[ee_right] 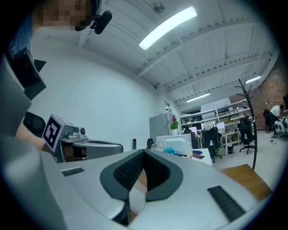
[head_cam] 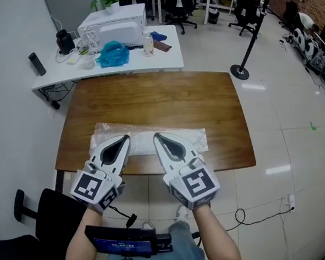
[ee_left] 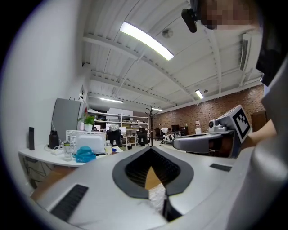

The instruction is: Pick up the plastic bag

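Note:
The clear plastic bag (head_cam: 143,142) lies flat along the near side of the brown wooden table (head_cam: 206,103). Both grippers hover above its near edge and point level over it. My left gripper (head_cam: 127,138) has its jaws together, and so does my right gripper (head_cam: 156,136); neither visibly holds anything. In the left gripper view the left gripper's (ee_left: 150,148) tips meet, and crinkled white bag (ee_left: 157,197) shows through the gap below them. In the right gripper view the right gripper's (ee_right: 144,152) tips also meet, with the other gripper (ee_right: 90,146) alongside.
Behind the brown table stands a white desk (head_cam: 166,61) with a white appliance (head_cam: 112,25), a blue bag (head_cam: 112,54) and a bottle (head_cam: 148,44). A black chair (head_cam: 44,217) sits at lower left. A coat stand base (head_cam: 239,72) rests on the floor to the right.

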A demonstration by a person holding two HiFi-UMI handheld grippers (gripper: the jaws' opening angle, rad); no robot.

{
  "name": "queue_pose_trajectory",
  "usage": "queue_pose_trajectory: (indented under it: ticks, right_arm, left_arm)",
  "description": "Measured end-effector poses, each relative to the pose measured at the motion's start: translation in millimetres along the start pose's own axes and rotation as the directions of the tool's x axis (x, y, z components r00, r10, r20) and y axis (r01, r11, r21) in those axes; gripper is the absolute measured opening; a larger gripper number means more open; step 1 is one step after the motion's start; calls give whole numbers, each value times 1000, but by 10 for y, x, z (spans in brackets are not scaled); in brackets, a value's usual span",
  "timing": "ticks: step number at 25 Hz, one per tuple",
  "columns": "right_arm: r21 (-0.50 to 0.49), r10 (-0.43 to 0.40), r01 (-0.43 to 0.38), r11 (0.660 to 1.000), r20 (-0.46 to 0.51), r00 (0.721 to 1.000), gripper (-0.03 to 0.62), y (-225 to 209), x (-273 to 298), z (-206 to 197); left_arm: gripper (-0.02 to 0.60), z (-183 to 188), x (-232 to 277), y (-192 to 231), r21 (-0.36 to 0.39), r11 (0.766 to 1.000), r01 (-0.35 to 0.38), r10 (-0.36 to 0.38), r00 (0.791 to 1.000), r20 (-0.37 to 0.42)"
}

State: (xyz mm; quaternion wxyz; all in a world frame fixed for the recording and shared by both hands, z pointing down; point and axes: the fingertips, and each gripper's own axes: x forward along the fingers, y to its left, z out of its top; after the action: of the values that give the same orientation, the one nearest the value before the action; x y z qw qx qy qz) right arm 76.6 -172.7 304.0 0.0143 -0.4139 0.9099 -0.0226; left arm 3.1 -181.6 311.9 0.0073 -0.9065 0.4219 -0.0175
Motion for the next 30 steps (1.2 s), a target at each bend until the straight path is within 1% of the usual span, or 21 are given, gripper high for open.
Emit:
queue_pose_trajectory:
  ticks: [2,4,7,10,13,18,22,30]
  right_arm:
    - [-6,-11,11,1000,13,1000,0,198,46,31]
    - [-5,-20,20,1000,24,1000,0,384,82,62]
    - [-6,-26,26,1000,20,999,0,622,119,86]
    - [-9,-33,33,999,4,999,0,771,129,95]
    - [-27,-28,28,999,0,1000,0,868,113,150]
    - [-46,-20,20,999,14,1000,0,856,6,259]
    - [-51,-15,16,999,15,1000,0,750,-138,307]
    - [-54,23,-22,998,20,1000,0,615,-313,366]
  left_arm:
    - [11,6,-173,62,-9,1000,8,-8,1000,9]
    - [11,2,-326,98,0,1000,24,-24,1000,3]
    - [11,26,-493,161,-2,999,40,-40,999,1]
    - [11,72,-568,188,-20,998,52,-52,999,13]
    - [11,167,-604,151,-16,998,58,-58,998,36]
    - [11,317,-585,-5,4,999,52,-53,996,65]
    - [11,366,-523,-163,0,999,34,-33,997,74]
    - [11,395,-397,-412,-1,1000,7,-6,998,64]
